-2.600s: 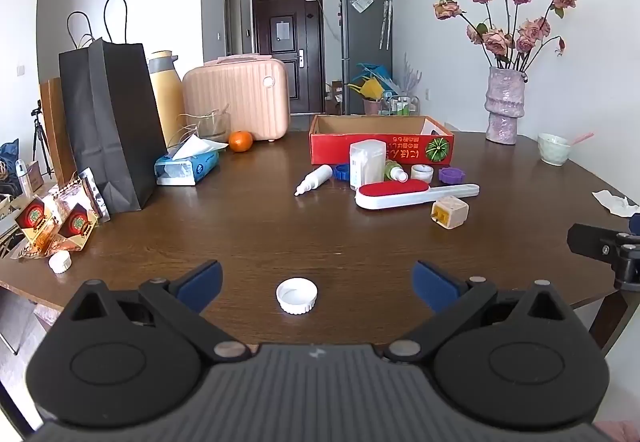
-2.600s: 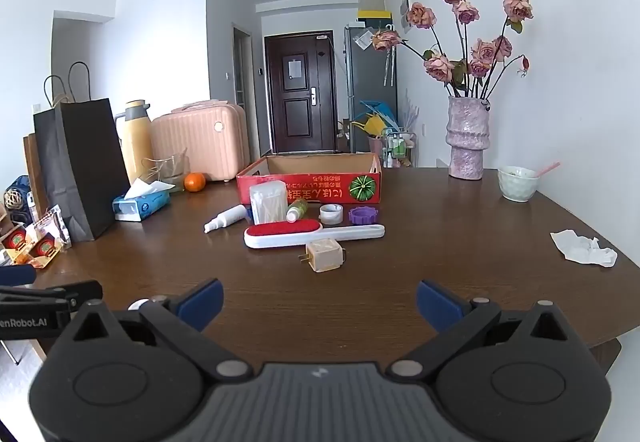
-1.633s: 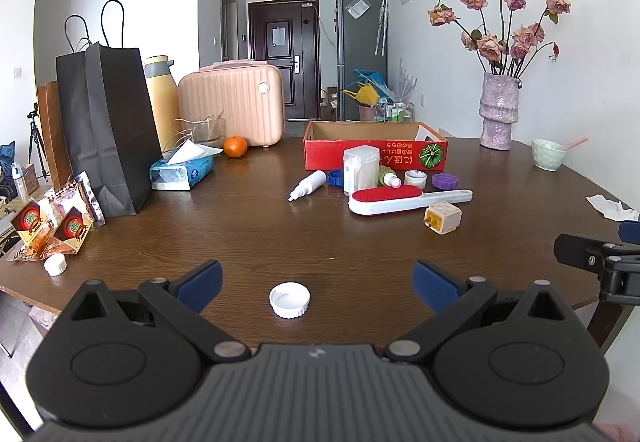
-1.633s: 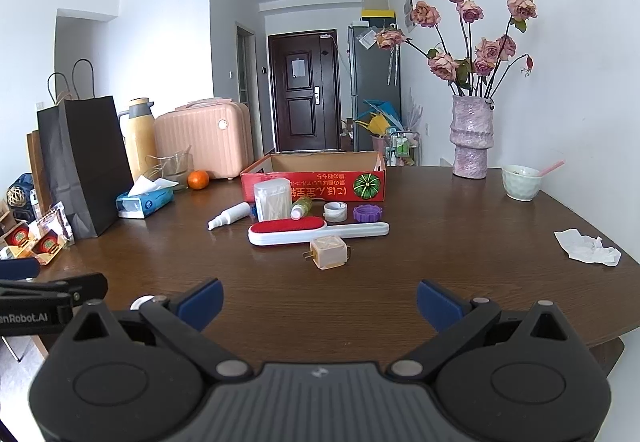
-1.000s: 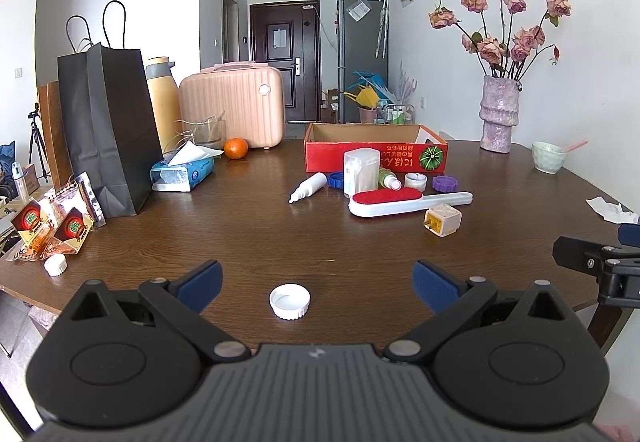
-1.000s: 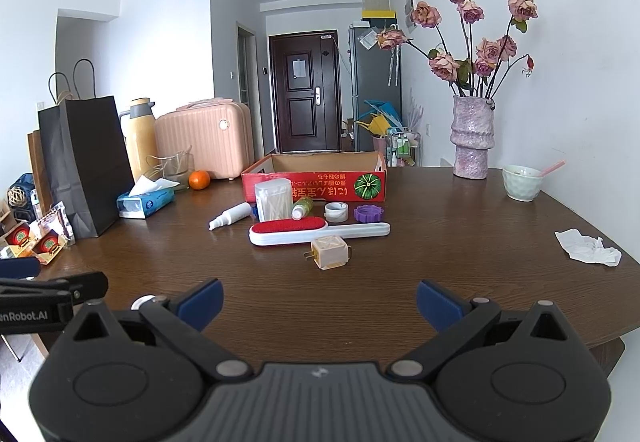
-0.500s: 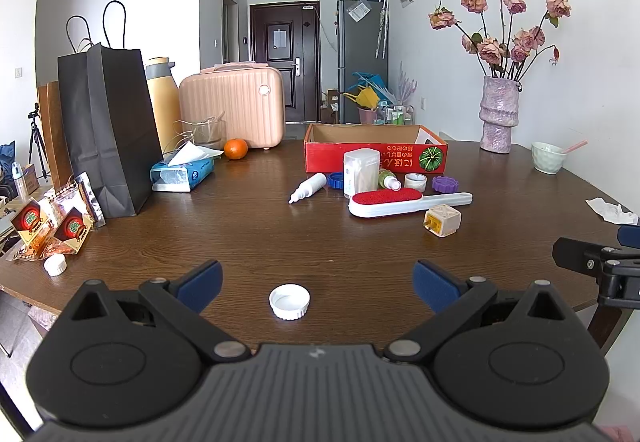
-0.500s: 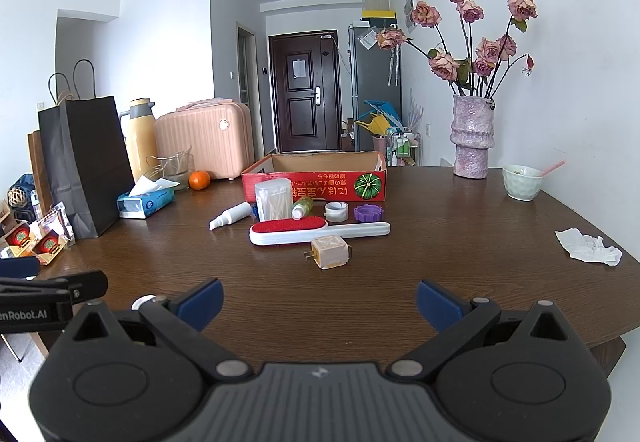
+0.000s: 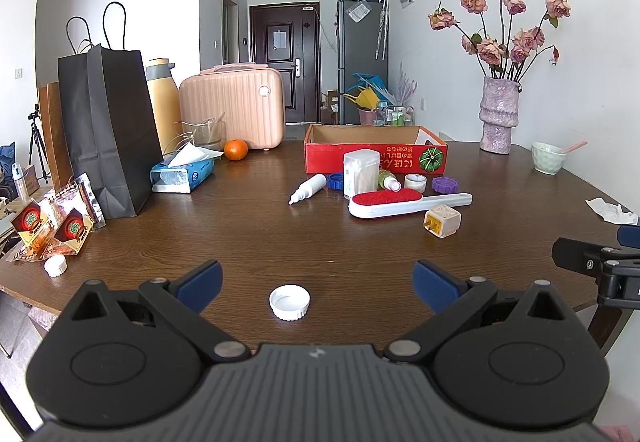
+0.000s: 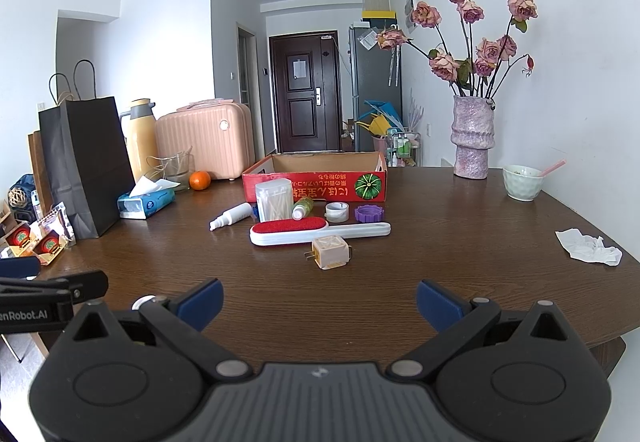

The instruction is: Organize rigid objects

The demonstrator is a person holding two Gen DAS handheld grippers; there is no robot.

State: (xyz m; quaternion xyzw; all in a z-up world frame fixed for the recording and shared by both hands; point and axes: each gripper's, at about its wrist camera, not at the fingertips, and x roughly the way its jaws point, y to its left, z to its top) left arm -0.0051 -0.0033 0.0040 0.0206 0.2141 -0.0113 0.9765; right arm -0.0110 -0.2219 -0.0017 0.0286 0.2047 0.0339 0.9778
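nothing has moved since the earlier frames: both grippers hover at the near table edge as before. across the wooden table (image 9: 256, 238), the red box (image 9: 376, 153) sits at centre frame, the lint brush (image 9: 400, 202) just below it, the plug cube (image 9: 442, 221) lower right of that, and the white cap (image 9: 289, 302) at bottom centre. the left gripper (image 9: 316, 282) gapes wide around the cap without touching it; the right gripper (image 10: 318, 300) is equally wide and holds nothing.
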